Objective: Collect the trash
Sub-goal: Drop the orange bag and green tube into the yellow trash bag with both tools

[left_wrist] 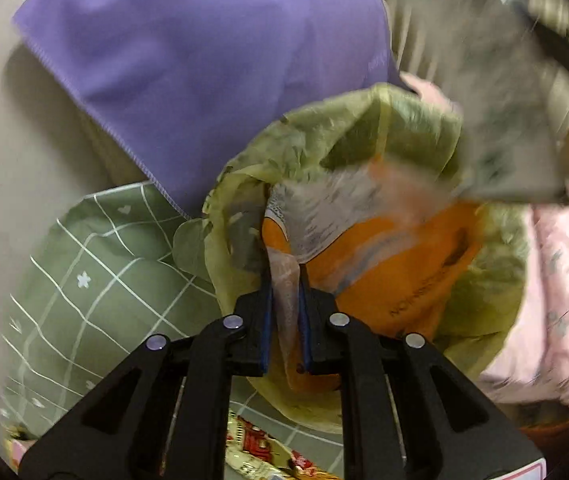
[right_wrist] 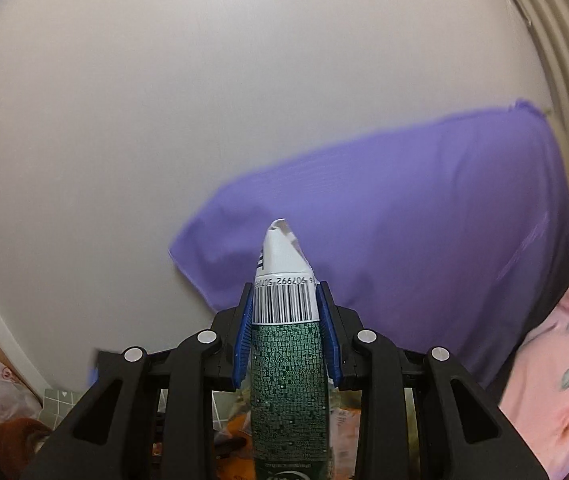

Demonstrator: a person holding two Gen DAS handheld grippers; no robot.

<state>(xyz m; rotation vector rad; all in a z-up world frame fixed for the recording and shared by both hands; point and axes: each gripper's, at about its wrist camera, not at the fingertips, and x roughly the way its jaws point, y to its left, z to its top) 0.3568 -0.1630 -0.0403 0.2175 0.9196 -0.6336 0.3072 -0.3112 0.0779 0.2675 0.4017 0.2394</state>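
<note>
My left gripper point(left_wrist: 285, 276) is shut on the rim of a thin yellow-green trash bag point(left_wrist: 484, 280) and holds it open. Inside the bag lie an orange wrapper point(left_wrist: 404, 276) and a white printed wrapper point(left_wrist: 324, 208). A blurred grey-green wrapper point(left_wrist: 496, 128) hangs above the bag's mouth at the upper right. My right gripper point(right_wrist: 284, 286) is shut on a green and white wrapper point(right_wrist: 284, 344) with a barcode, held up in front of a white wall point(right_wrist: 164, 100).
A purple pillow point(left_wrist: 204, 60) leans against the wall; it also shows in the right wrist view point(right_wrist: 424, 208). A green checked blanket point(left_wrist: 96, 280) lies at the left, pink bedding point(left_wrist: 556, 300) at the right. A red and gold packet point(left_wrist: 260, 448) lies below my left gripper.
</note>
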